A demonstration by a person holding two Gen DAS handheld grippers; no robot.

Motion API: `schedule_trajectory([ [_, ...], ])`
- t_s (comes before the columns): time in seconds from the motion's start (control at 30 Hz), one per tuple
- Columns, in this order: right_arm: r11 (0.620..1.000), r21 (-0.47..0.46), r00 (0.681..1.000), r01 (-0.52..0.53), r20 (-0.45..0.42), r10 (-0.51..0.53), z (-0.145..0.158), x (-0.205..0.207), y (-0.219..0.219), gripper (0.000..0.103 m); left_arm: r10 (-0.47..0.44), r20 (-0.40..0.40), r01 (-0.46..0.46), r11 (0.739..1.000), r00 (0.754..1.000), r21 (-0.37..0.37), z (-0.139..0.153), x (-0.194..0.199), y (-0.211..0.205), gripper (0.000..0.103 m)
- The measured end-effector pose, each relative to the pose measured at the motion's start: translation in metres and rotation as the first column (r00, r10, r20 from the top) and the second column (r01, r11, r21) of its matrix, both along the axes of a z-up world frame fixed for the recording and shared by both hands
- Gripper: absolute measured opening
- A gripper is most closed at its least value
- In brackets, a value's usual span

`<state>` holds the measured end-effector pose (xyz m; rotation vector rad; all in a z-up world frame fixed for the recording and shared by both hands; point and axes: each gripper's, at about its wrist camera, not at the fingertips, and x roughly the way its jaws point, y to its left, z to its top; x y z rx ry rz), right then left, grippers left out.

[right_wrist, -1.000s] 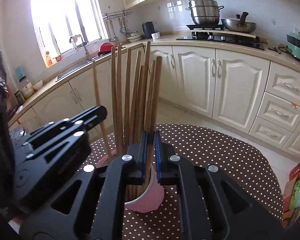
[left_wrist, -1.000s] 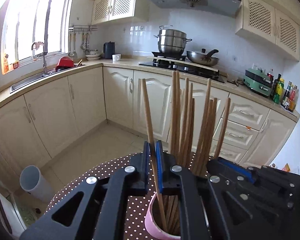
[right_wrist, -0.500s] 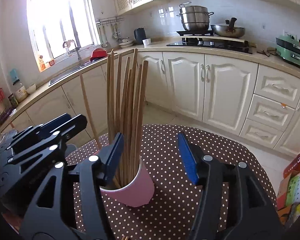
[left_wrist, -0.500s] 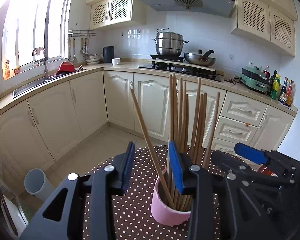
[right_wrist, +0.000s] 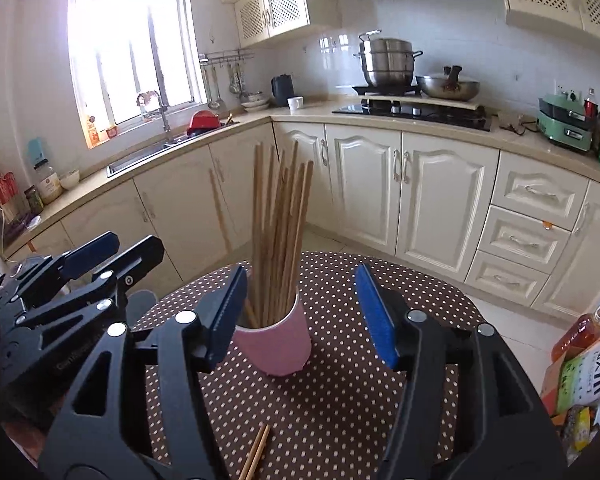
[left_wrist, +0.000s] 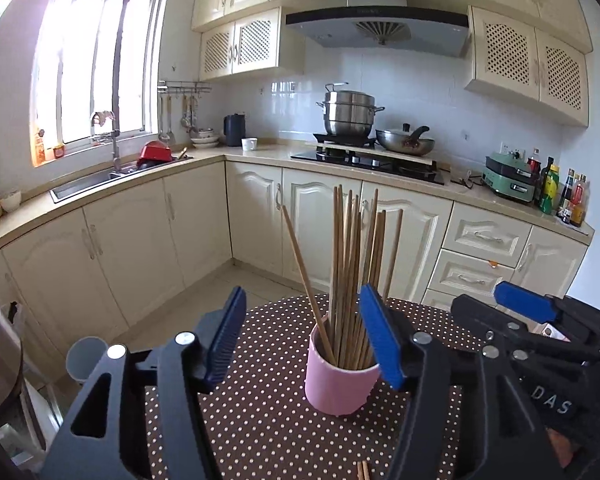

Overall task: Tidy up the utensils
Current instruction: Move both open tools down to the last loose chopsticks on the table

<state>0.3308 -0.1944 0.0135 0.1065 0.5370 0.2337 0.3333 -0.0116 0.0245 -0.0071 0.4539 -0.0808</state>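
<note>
Cream kitchen cabinets (left_wrist: 320,220) wrap the background, with bare floor between them and a round table (left_wrist: 268,420) in a brown dotted cloth. On the cloth, well inside its far edge, stands a pink cup (left_wrist: 338,384) of wooden chopsticks (left_wrist: 352,280), one leaning toward 11 o'clock. The left gripper (left_wrist: 302,340) tilts down toward the cup, its jaws having just been opening, now apart with nothing clamped. The right gripper (right_wrist: 300,316) points down likewise, jaws just opened and apart; the cup (right_wrist: 276,344) sits beyond them at 12 o'clock, untouched. Two loose chopsticks (right_wrist: 256,456) lie at 6 o'clock, cut off by the frame. Each gripper appears at the other view's side, partly cropped.
</note>
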Motion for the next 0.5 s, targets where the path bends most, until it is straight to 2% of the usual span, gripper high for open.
schedule_trajectory([
  [0.1,1.000,-0.017,1.000,0.005,0.026,-0.005,0.009,-0.020,-0.001,0.064,0.009,0.015,-0.009,1.000,1.000,0.005,0.008,-0.025,0.002,0.066],
  [0.3,0.999,-0.044,0.998,-0.009,0.059,0.012,0.019,-0.066,0.000,0.067,0.009,0.036,-0.010,1.000,0.999,0.004,0.013,-0.074,0.007,0.070],
  [0.5,0.998,-0.051,0.999,-0.031,0.025,0.032,0.007,-0.095,0.001,0.069,0.018,0.016,-0.018,0.999,1.000,0.037,-0.001,-0.109,0.014,0.073],
])
